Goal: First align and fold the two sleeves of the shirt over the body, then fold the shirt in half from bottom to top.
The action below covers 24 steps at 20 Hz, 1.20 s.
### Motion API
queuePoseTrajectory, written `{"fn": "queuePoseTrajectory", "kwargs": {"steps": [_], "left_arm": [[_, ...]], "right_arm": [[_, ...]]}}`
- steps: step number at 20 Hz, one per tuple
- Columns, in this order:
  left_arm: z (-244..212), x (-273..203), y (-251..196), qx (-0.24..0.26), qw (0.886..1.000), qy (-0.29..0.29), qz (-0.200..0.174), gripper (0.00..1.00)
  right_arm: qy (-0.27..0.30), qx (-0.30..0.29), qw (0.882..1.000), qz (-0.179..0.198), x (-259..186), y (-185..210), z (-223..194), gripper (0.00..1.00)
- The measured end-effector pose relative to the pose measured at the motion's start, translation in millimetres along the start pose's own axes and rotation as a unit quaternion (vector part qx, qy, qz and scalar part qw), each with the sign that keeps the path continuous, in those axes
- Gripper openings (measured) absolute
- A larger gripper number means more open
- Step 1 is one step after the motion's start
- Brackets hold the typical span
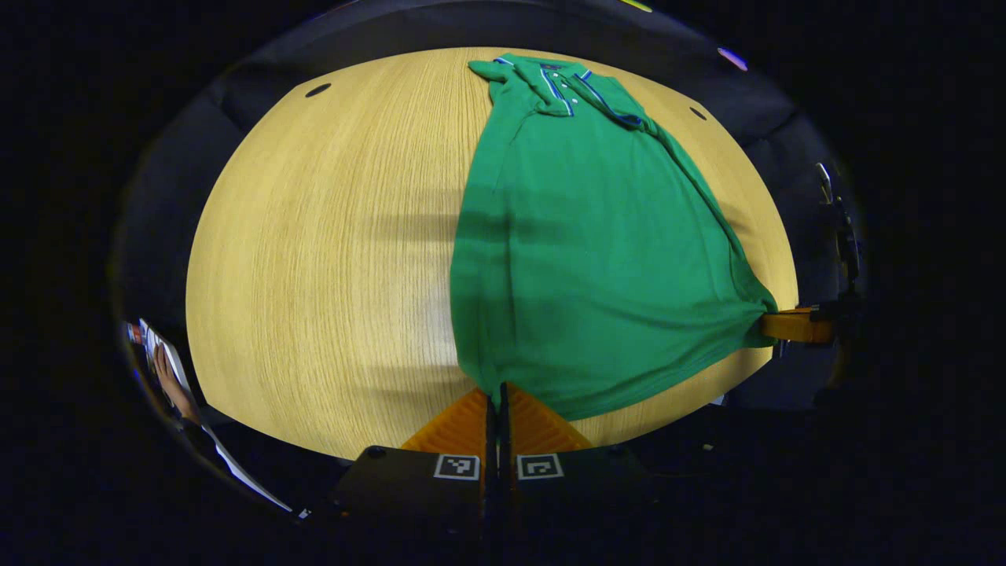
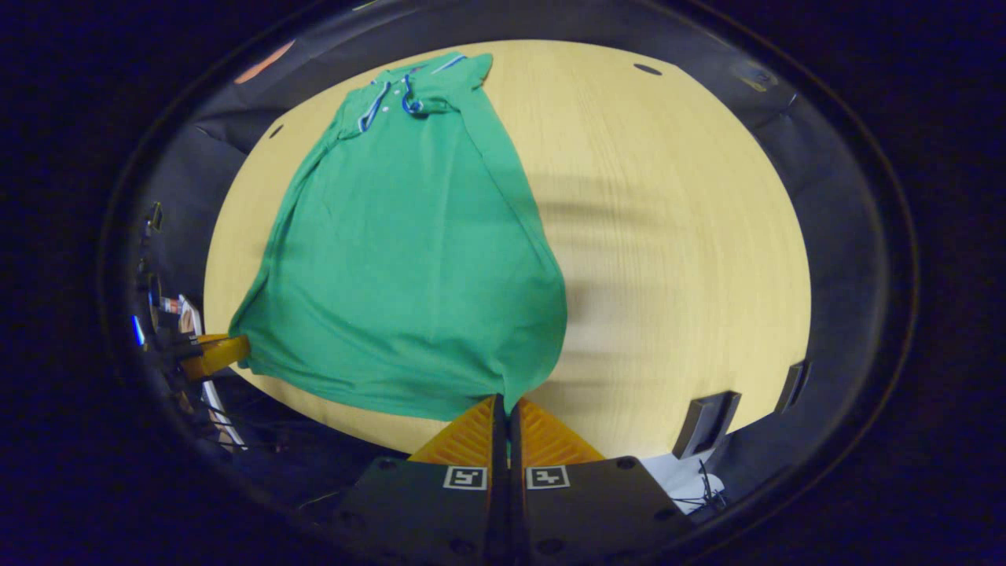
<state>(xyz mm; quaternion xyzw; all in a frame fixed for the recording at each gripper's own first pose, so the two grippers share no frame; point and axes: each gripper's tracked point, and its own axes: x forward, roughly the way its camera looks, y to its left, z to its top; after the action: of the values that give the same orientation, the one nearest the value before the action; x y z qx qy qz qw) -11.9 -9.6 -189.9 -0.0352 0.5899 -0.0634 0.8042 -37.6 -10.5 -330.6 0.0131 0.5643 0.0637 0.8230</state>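
Risk sits mostly in the two hem corners. The left gripper [image 1: 497, 393] has its fingers pressed together on the near left corner of the green shirt [image 1: 581, 259], and the right gripper [image 2: 504, 405] pinches the opposite near corner in the same way; each one also shows at the edge of the other's view, with fabric bunched at its tip. The shirt lies lengthwise on the wooden counter [image 1: 330, 251], collar [image 1: 566, 86] at the far end, sleeves apparently already turned in over the body, so the bottom-to-top fold looks like the step in hand.

Only a small bite of cloth seems held at each corner, so a quick lift could pull the hem free and drop one side. If one gripper travels ahead of the other, the hem would land skewed against the collar. Dragging rather than lifting could slide the whole body along the counter and shake the folded sleeves loose.
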Motion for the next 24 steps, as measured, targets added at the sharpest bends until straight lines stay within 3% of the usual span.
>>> {"fn": "queuePoseTrajectory", "kwargs": {"steps": [11, 12, 13, 22, 24], "left_arm": [[99, -66, -7, -0.032, 0.993, -0.116, -0.005, 0.03], [108, -71, -6, -0.033, 0.991, -0.128, -0.002, 0.0], [116, -76, -4, -0.034, 0.99, -0.138, 0.0, 0.04], [185, -98, -5, -0.043, 0.98, -0.195, -0.006, 0.04], [203, -101, -4, -0.04, 0.978, -0.206, -0.003, 0.04]], "right_arm": [[-0.101, -0.055, 0.993, 0.009, -79, 10, 96, 0.04], [-0.108, -0.06, 0.992, 0.007, -83, 9, 105, 0.04], [-0.114, -0.064, 0.991, 0.005, -88, 9, 115, 0.04], [-0.173, -0.087, 0.981, -0.009, -116, 9, 192, 0.0], [-0.182, -0.088, 0.979, -0.013, -119, 10, 207, 0.04]]}}
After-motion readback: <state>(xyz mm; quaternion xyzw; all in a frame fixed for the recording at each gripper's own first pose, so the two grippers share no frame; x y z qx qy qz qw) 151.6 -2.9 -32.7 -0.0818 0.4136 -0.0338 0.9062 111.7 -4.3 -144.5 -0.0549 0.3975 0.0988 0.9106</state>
